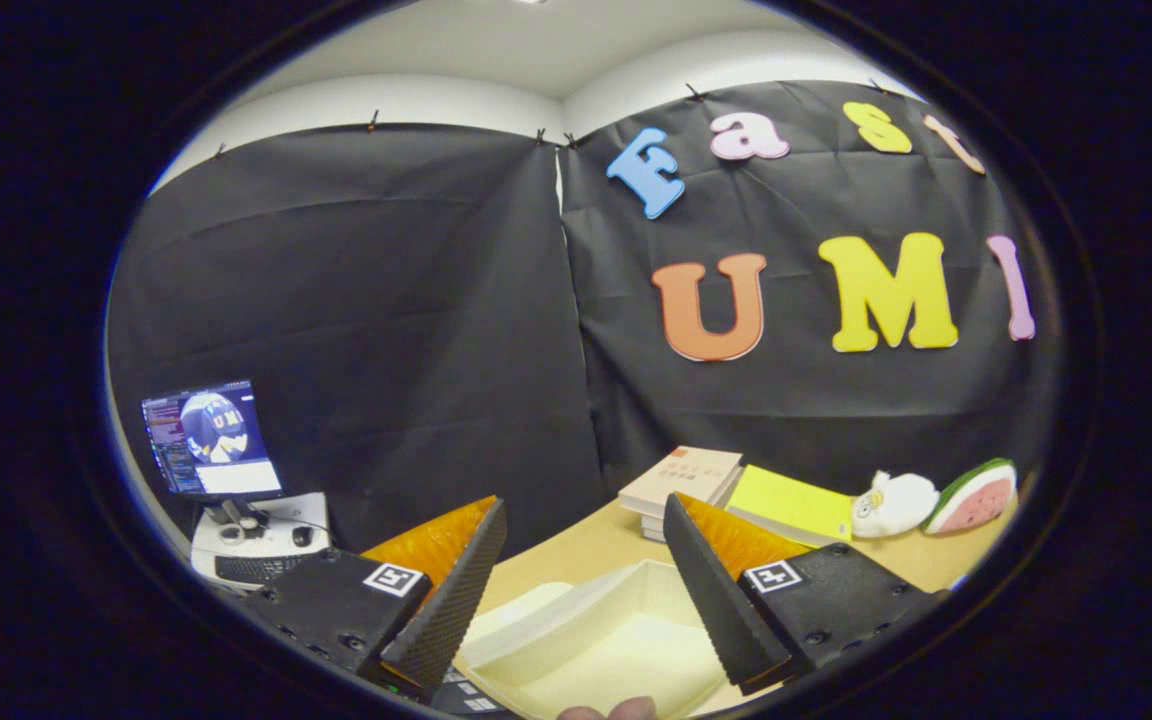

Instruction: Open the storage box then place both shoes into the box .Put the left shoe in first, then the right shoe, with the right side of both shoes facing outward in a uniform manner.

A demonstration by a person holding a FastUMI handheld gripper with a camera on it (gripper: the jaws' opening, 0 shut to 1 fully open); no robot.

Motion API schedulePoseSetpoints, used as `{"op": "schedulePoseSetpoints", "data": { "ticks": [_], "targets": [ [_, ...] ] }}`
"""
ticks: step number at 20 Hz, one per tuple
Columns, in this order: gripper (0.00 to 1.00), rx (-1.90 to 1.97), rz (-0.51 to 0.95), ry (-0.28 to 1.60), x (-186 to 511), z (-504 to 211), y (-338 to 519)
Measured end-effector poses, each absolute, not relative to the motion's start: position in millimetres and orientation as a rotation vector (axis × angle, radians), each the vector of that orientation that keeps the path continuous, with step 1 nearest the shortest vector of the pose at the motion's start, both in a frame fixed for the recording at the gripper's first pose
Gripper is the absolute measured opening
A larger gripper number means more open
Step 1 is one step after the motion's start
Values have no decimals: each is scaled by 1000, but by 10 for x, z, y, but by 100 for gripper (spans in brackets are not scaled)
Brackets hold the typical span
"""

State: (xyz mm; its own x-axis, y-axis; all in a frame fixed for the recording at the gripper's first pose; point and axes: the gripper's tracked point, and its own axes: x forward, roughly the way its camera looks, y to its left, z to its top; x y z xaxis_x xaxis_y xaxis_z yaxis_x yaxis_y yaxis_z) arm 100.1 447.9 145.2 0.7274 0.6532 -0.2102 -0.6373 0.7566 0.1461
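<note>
Box: the white storage box (596, 640) lay open on the surface (576, 545), between and below the claw's fingers.
Claw: the claw (576, 590) was spread wide, gripping nothing.
Risk: a fingertip (626, 709) near the box rim could get bumped.
Beyond: books (681, 480), plush toys (896, 503).

Count: 1 storage box (596, 640), open, between the fingers of 1 gripper (586, 590), jaws apart. 1 stack of books (681, 480), possibly 3. 1 yellow pad (796, 503). 2 plush toys (894, 503). 1 monitor (211, 438), 1 keyboard (251, 568).

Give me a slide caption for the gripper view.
Open tongs hover above the white storage box on the table, books beyond.
</note>
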Motion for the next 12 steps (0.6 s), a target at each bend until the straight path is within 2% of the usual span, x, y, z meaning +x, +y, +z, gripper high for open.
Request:
{"op": "schedulePoseSetpoints", "data": {
  "ticks": [7, 12],
  "targets": [
    [100, 68, 575, 187, 873, 1488, 3565],
    [100, 60, 395, 214, 883, 1204, 2573]
  ]
}}
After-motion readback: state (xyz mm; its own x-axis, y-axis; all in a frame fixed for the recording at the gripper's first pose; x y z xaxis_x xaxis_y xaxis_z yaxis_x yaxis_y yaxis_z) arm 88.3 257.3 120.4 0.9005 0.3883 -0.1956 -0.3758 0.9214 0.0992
